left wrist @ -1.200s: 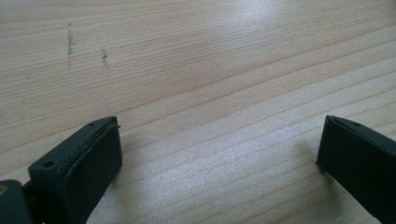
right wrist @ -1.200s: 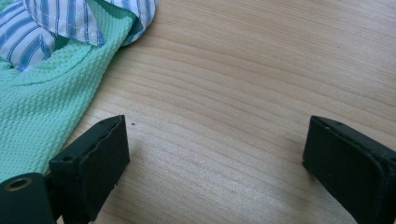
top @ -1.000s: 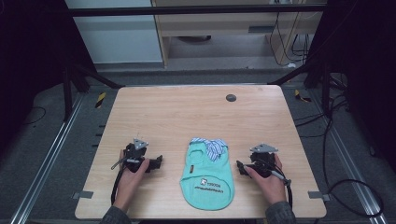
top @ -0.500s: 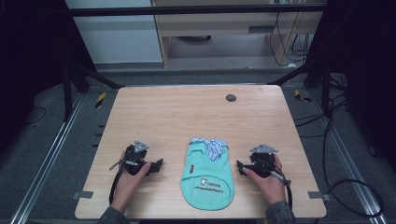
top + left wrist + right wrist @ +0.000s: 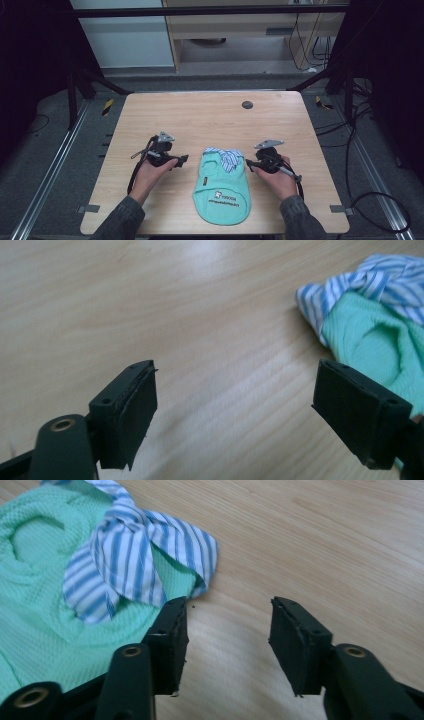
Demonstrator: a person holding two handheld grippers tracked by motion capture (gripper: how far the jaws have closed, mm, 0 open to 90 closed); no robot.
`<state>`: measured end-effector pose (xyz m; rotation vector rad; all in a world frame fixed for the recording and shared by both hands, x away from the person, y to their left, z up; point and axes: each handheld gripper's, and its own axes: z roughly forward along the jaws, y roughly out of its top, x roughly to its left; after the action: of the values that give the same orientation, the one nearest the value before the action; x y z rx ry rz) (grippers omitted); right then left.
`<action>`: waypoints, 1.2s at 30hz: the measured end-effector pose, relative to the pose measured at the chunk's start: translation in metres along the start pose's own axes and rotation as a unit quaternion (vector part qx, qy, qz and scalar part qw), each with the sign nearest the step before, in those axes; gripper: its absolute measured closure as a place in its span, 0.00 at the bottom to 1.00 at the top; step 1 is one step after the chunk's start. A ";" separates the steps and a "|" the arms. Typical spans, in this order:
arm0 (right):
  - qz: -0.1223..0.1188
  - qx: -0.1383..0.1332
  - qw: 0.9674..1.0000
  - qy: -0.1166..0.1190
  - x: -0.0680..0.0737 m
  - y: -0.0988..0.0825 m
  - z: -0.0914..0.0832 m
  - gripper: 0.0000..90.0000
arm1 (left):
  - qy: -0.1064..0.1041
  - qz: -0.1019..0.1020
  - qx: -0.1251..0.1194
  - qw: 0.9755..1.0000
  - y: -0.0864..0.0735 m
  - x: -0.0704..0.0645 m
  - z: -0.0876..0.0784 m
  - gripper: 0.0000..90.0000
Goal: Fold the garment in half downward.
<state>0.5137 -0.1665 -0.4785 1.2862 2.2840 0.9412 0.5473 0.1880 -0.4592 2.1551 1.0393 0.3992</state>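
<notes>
A small mint-green garment (image 5: 221,187) with a blue-and-white striped collar (image 5: 227,156) lies flat near the front middle of the wooden table (image 5: 210,120). My left gripper (image 5: 183,159) rests just left of it, jaws wide open and empty. In the left gripper view the gripper (image 5: 235,371) faces bare wood, with the garment (image 5: 375,340) at the right beside its right jaw. My right gripper (image 5: 249,163) sits open at the garment's right edge. In the right gripper view the gripper (image 5: 229,604) has its left jaw touching the green cloth (image 5: 45,605), just below the striped collar (image 5: 135,555).
A small dark round disc (image 5: 247,104) sits near the table's far edge. Grey tape tabs (image 5: 86,208) mark the front corners. Black frame posts and cables (image 5: 370,200) surround the table on the floor.
Both grippers have edged slightly inward toward the garment. The garment itself has not moved.
</notes>
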 end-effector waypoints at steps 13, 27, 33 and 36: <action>-0.006 0.011 0.999 0.030 -0.001 0.032 0.017 0.83 | -0.015 0.012 0.000 1.000 0.049 -0.021 0.030 0.39; 0.004 0.024 0.999 0.024 -0.002 0.041 0.038 0.79 | -0.004 0.037 0.039 0.999 0.053 -0.039 0.063 0.47; 0.011 0.033 0.999 0.031 -0.001 0.039 0.044 0.79 | -0.010 0.040 0.057 0.997 0.047 -0.039 0.070 0.47; 0.009 0.033 0.999 0.031 0.001 0.040 0.043 0.76 | -0.009 0.042 0.062 0.997 0.044 -0.040 0.073 0.45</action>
<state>0.5631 -0.1347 -0.4820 1.3239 2.3718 0.9314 0.5858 0.1044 -0.4786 2.3135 0.9897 0.3630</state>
